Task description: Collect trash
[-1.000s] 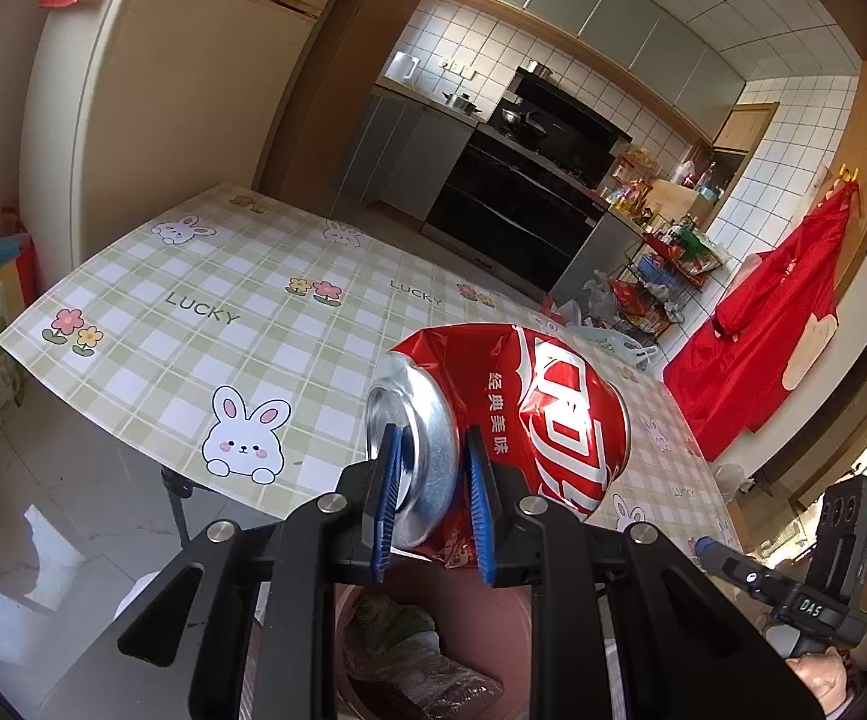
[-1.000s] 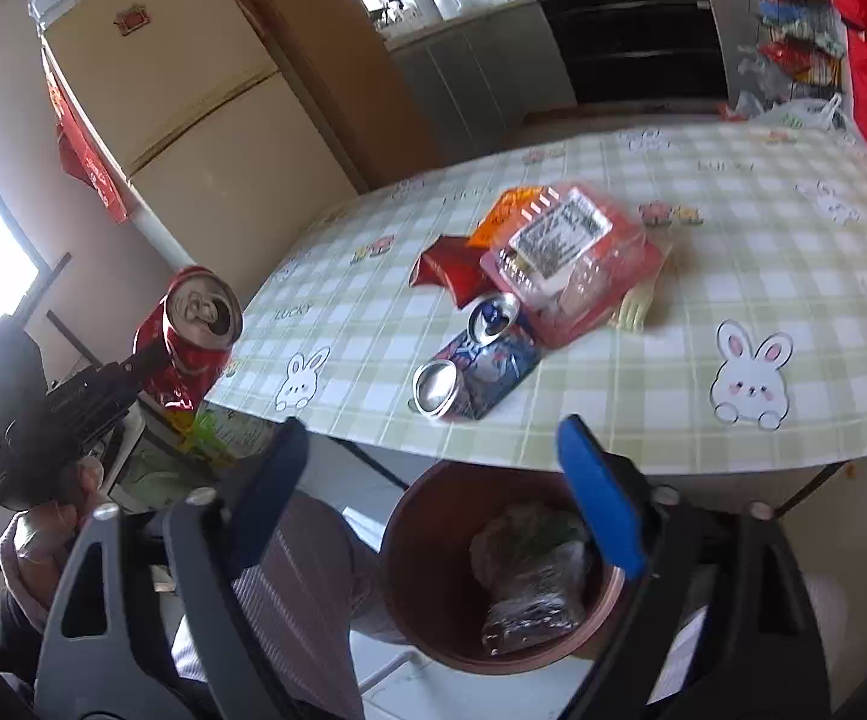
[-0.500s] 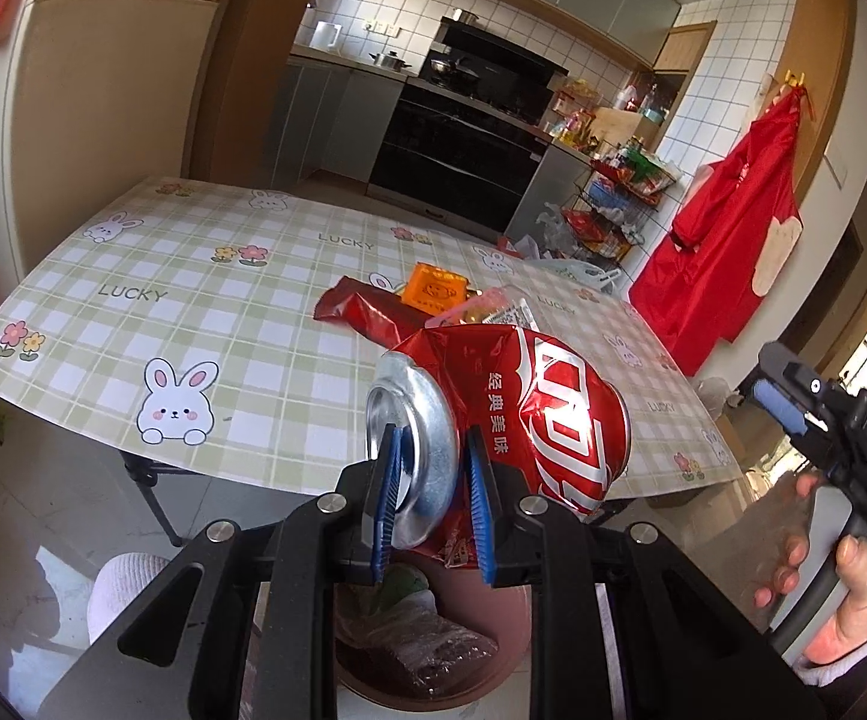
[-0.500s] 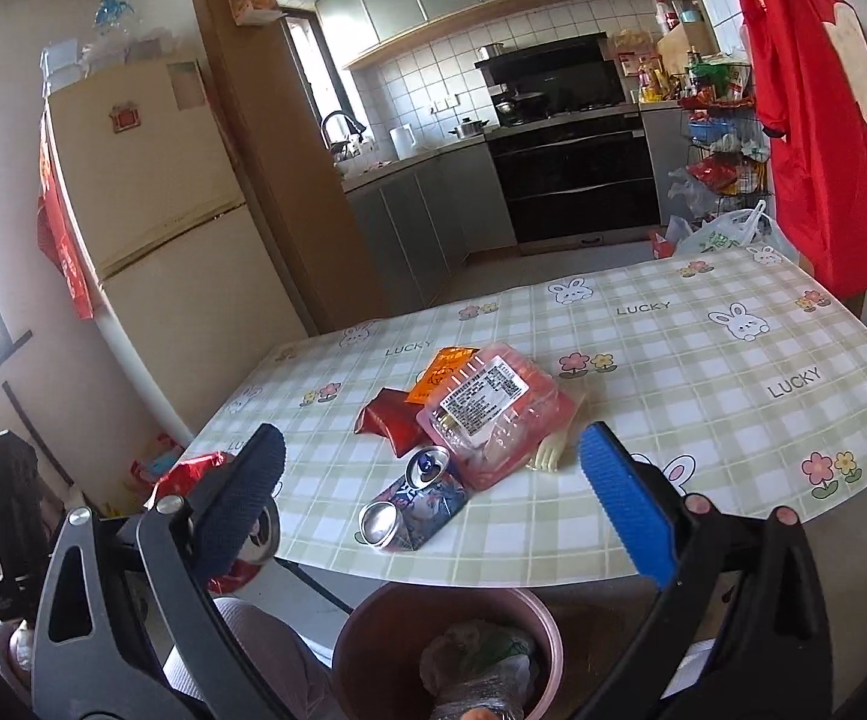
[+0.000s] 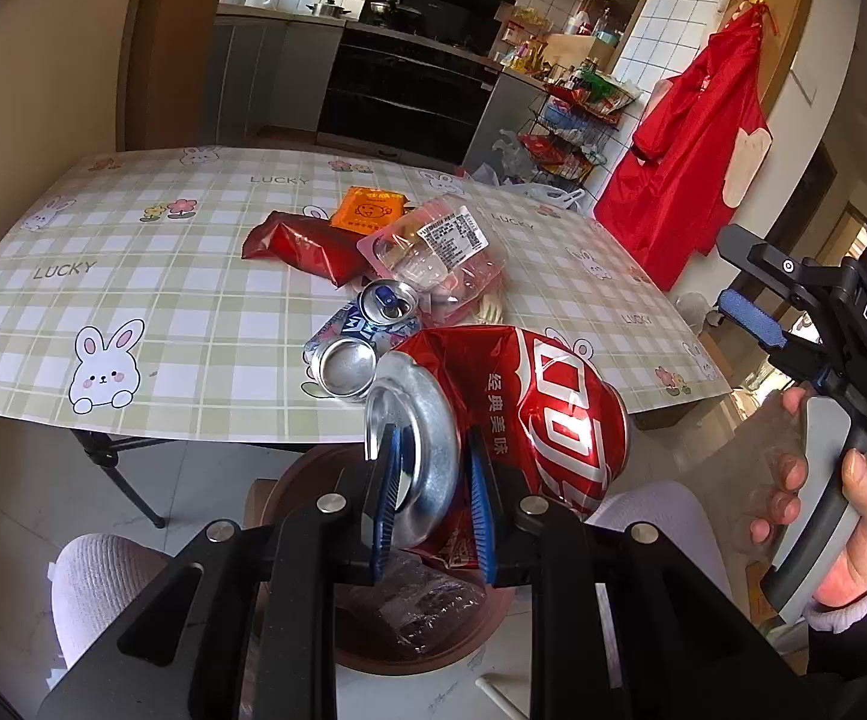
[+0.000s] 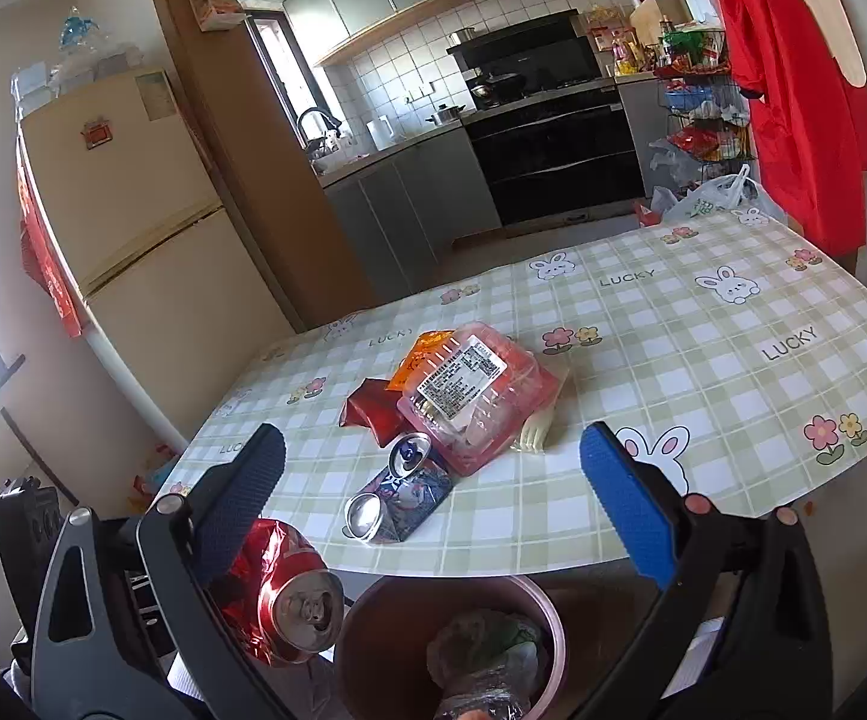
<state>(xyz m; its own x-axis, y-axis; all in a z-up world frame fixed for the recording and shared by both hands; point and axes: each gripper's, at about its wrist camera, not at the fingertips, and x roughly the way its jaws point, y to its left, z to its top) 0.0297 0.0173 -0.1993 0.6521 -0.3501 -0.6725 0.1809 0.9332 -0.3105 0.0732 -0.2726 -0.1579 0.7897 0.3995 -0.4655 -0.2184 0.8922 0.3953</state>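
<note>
My left gripper (image 5: 427, 450) is shut on the rim end of a crushed red can (image 5: 529, 414) and holds it tilted over a brown bin (image 5: 367, 642) below the table edge. In the right wrist view the red can (image 6: 283, 594) hangs just left of the bin (image 6: 373, 630), which holds crumpled plastic. My right gripper (image 6: 430, 444) stands open and holds nothing, near the table's front edge. On the table lie a crushed blue can (image 6: 397, 492), a clear plastic container (image 6: 475, 390), a red wrapper (image 5: 301, 246), an orange packet (image 5: 370, 210) and a white fork (image 6: 535, 432).
The checked tablecloth (image 5: 133, 300) overhangs the bin. A person's knees (image 5: 97, 576) flank the bin, and a hand (image 5: 853, 540) holds the right gripper's handle. A fridge (image 6: 151, 228) stands left, a black oven (image 6: 553, 150) behind, and a red garment (image 5: 691, 162) hangs right.
The left gripper has swung right and down with the red can, bringing it over the bin. The right gripper has tilted up from the bin toward the table.
</note>
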